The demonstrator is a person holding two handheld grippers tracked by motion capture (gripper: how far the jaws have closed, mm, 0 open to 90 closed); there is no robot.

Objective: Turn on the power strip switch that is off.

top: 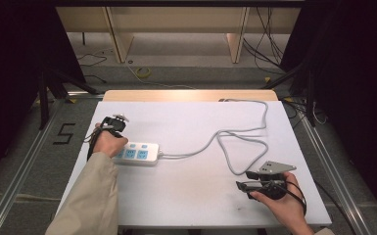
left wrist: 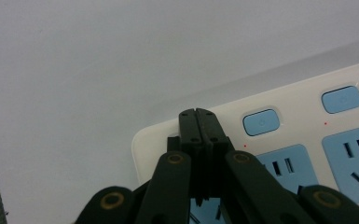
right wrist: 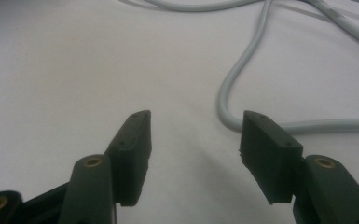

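A white power strip (top: 138,153) with blue sockets lies on the left part of the white table (top: 186,196). Its grey cable (top: 227,147) loops across the middle and runs off the far edge. My left gripper (left wrist: 199,112) is shut with nothing between its tips, which sit over the strip's left end (left wrist: 158,140), beside a blue switch (left wrist: 261,122). The left hand (top: 108,143) covers that end in the high view. My right gripper (top: 241,186) rests near the front right, pointing left. It is open (right wrist: 196,135) over bare table, with a bend of the cable (right wrist: 228,88) just beyond it.
A wooden strip (top: 191,95) borders the table's far edge. Metal rails (top: 24,161) run along the floor on both sides, with a "5" mark (top: 64,133) at the left. Loose cables (top: 269,44) and wooden furniture legs (top: 120,39) stand beyond the table.
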